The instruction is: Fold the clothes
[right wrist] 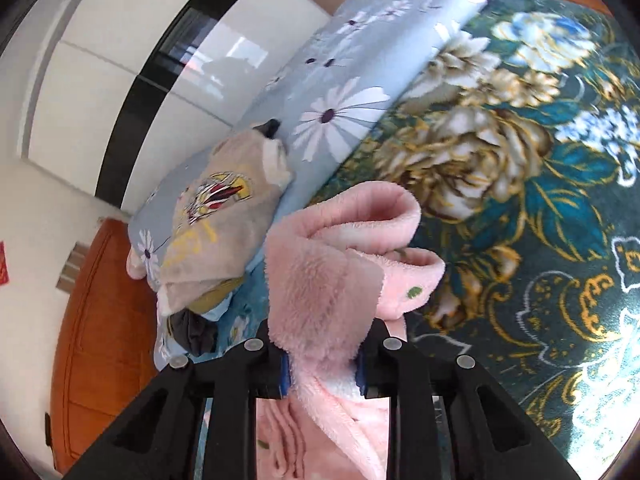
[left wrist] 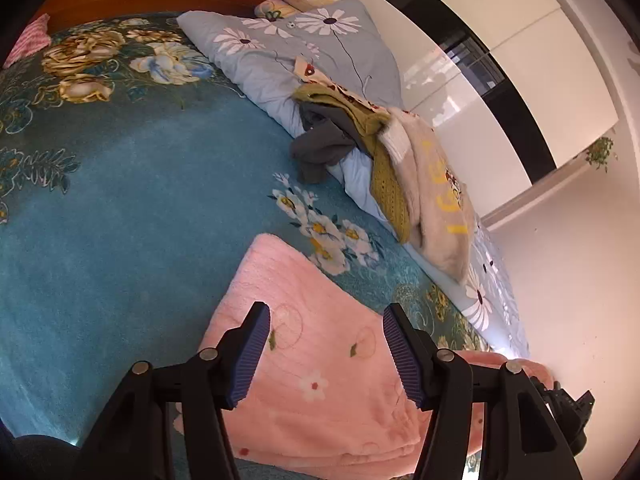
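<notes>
Pink fleece garment point(left wrist: 320, 380) spread part-flat on teal floral bedspread point(left wrist: 120, 240), one bunched edge pinched in right gripper point(right wrist: 322, 376). Left gripper point(left wrist: 326, 356) hovering above, spread wide, empty. Fold apparently mid-way. Heap of other clothes point(left wrist: 384, 152) (unfolded) on daisy quilt point(left wrist: 288, 52) beside glossy white wardrobe point(left wrist: 500, 60).

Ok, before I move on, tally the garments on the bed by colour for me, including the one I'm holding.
Pink fleece, clamped in the right gripper: 1
Beige fleece with yellow lettering: 1
Olive-green knit: 1
Dark grey garment: 1
White piece with red print, mostly buried: 1
Total: 5 that I can tell apart; the pile may hide more.
</notes>
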{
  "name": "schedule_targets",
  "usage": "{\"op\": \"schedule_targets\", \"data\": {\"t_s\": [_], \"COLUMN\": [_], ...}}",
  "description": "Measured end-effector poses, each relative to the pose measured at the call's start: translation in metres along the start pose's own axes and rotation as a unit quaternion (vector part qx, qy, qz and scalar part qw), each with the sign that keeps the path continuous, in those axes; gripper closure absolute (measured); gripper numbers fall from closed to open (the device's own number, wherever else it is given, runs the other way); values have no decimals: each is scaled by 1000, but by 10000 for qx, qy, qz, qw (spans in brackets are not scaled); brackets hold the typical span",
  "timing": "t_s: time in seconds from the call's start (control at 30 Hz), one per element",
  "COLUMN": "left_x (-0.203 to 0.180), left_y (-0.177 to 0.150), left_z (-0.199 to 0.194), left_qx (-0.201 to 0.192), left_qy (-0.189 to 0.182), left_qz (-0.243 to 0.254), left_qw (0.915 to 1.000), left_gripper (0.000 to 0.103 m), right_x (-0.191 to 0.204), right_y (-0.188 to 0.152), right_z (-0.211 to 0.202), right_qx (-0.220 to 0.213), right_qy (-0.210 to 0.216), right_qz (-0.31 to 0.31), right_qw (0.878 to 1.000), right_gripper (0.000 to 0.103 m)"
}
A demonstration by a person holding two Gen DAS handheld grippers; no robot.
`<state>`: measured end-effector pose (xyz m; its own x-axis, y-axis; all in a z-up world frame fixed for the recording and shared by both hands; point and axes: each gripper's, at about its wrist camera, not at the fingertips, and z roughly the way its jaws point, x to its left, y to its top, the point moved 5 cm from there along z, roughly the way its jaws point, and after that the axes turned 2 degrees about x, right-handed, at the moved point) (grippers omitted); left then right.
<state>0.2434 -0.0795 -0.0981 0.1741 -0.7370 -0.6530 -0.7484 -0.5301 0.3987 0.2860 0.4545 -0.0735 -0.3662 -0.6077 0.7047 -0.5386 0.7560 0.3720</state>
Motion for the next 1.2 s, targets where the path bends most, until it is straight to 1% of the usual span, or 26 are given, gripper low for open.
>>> {"op": "schedule_targets", "data": {"t_s": [0.07, 0.17, 0.23, 0.3, 0.33, 0.4, 0.47, 0.53, 0.57, 0.6, 0.63, 0.67, 0.73, 0.77, 0.8, 0.83, 0.93, 0.97, 1.0, 1.07, 1.13, 1.17, 1.2], "left_x": [19, 47, 58, 65, 67, 71, 72, 71, 70, 70, 69, 68, 65, 63, 62, 57, 26, 12, -2, -24, -34, -36, -35], "left_y": [2, 1, 1, 1, 1, 1, 0, -1, -1, -1, -2, -2, -3, -3, -4, -4, -6, -10, -17, -24, -31, -34, -37], "left_z": [-9, -17, -22, -26, -27, -28, -29, -27, -26, -24, -23, -21, -17, -15, -13, -10, 2, 10, 19, 40, 62, 71, 80], "left_qx": [-130, -245, -363, -435, -448, -438, -414, -345, -311, -276, -242, -201, -121, -81, -40, 9, 300, 425, 572, 888, 1262, 1420, 1566], "left_qy": [-212, -422, -558, -634, -661, -710, -732, -718, -711, -704, -697, -693, -686, -682, -679, -699, -650, -573, -471, -223, -95, -33, 106], "left_qz": [-456, -1169, -1493, -1636, -1692, -1779, -1741, -1709, -1693, -1677, -1660, -1633, -1577, -1549, -1517, -1387, -568, -176, 240, 955, 1308, 1421, 1517], "left_qw": [9986, 9919, 9865, 9835, 9823, 9805, 9811, 9821, 9825, 9829, 9834, 9839, 9850, 9855, 9861, 9879, 9958, 9973, 9970, 9912, 9833, 9796, 9759], "left_gripper": [39, 38, 38, 36, 35, 35, 35, 34, 34, 33, 32, 32, 32, 32, 32, 32, 32, 32, 32, 32, 32, 32, 32], "right_x": [57, 138, 183, 220, 231, 244, 245, 237, 233, 229, 225, 221, 219, 217, 213, 208, 181, 172, 163, 144, 127, 120, 115], "right_y": [-11, -44, -78, -123, -148, -201, -251, -285, -300, -313, -322, -329, -337, -338, -333, -326, -295, -284, -273, -252, -233, -227, -223], "right_z": [5, 24, 43, 67, 82, 113, 138, 153, 160, 164, 164, 162, 153, 149, 144, 140, 133, 131, 128, 123, 118, 116, 114], "right_qx": [82, 311, 599, 997, 1270, 1841, 2314, 2669, 2846, 3008, 3137, 3257, 3455, 3520, 3513, 3491, 3312, 3250, 3188, 3060, 2941, 2922, 2914], "right_qy": [312, 819, 1094, 1216, 1205, 1055, 807, 589, 475, 390, 369, 402, 710, 839, 913, 942, 727, 655, 583, 438, 305, 280, 271], "right_qz": [-508, -1154, -1520, -1971, -2158, -2505, -2903, -3260, -3426, -3590, -3754, -3899, -4108, -4178, -4175, -4137, -3780, -3659, -3537, -3289, -3055, -2986, -2922], "right_qw": [9982, 9894, 9805, 9677, 9606, 9446, 9250, 9050, 8941, 8827, 8714, 8604, 8407, 8334, 8330, 8355, 8614, 8696, 8774, 8923, 9051, 9081, 9105], "right_gripper": [78, 78, 78, 78, 78, 78, 78, 76, 72, 69, 62, 52, 44, 43, 43, 43, 43, 43, 43, 43, 43, 43, 43]}}
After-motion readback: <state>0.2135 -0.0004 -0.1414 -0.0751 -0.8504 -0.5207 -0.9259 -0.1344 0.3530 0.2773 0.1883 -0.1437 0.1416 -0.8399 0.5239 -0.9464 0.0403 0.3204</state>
